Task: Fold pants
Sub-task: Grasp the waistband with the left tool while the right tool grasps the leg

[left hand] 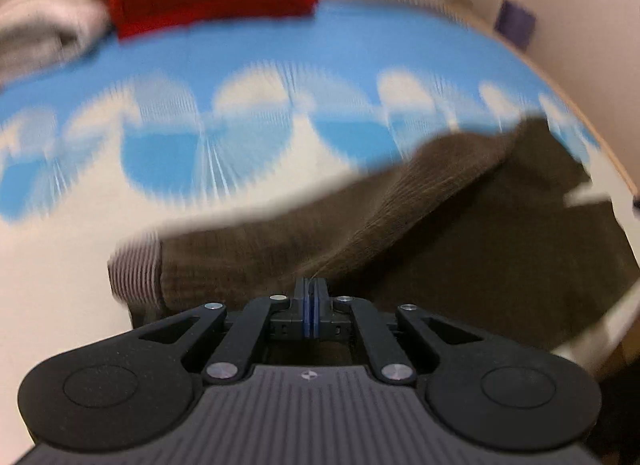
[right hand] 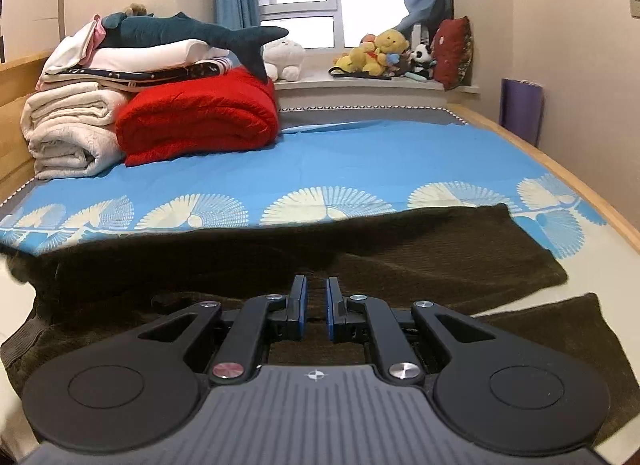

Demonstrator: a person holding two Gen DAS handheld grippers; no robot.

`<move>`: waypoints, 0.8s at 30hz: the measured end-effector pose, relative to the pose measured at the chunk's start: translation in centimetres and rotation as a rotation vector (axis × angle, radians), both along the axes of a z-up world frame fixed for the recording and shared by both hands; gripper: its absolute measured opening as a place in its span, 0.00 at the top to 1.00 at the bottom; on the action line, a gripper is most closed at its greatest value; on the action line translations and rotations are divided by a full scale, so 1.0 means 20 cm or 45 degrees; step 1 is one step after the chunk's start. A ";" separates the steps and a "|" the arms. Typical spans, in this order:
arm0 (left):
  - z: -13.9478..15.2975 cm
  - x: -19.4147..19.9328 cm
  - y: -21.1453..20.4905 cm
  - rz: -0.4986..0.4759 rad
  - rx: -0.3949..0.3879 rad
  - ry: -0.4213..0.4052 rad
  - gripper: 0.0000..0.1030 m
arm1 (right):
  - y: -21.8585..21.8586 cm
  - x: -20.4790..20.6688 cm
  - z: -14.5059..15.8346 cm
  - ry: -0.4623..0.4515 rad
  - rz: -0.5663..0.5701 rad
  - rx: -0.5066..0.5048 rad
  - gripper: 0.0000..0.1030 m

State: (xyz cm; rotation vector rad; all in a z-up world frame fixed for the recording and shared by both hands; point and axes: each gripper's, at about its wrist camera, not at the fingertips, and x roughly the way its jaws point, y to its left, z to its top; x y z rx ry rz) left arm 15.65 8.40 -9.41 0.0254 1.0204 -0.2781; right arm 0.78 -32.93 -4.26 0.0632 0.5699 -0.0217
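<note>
On my left wrist view the left gripper [left hand: 311, 297] has its jaws clenched together, and the brown fabric of the pants [left hand: 420, 217] comes right up to their tips; a fold of it seems pinched there, though the picture is smeared and I cannot be certain. A striped cuff or waistband [left hand: 134, 277] shows at the cloth's left end, raised above the bed sheet [left hand: 280, 49].

On my right wrist view the right gripper [right hand: 316, 297] sits low over the pants [right hand: 400, 249], its jaws nearly together with a narrow gap. I cannot tell whether any cloth is caught between them.

The pants lie spread across the near edge of the bed, on the blue sheet [right hand: 360, 161] with its white fan pattern, one leg reaching to the right. Further back, well apart from the pants, sit a red blanket [right hand: 200, 117] and folded white blankets [right hand: 68, 133] with a plush shark [right hand: 192, 31] on top.
</note>
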 end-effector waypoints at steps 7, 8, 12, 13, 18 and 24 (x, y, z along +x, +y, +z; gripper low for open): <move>-0.01 -0.04 0.44 0.441 -0.410 0.112 0.64 | -0.13 -0.09 0.07 -0.019 -0.048 0.050 0.91; -0.06 -0.03 0.46 0.467 -0.446 0.178 0.64 | -0.16 -0.08 0.08 -0.009 -0.056 0.077 0.91; -0.23 0.02 0.44 0.521 -0.513 0.418 0.59 | -0.29 0.00 0.13 0.004 -0.070 0.174 0.91; -0.26 0.04 0.43 0.528 -0.507 0.457 0.55 | -0.31 0.03 0.14 0.009 -0.074 0.197 0.91; -0.38 0.11 0.39 0.559 -0.444 0.539 0.47 | -0.44 0.29 0.09 0.064 -0.128 0.310 0.90; -0.43 0.20 0.43 0.695 -0.476 0.515 0.37 | -0.58 0.62 -0.10 0.177 -0.214 0.529 0.71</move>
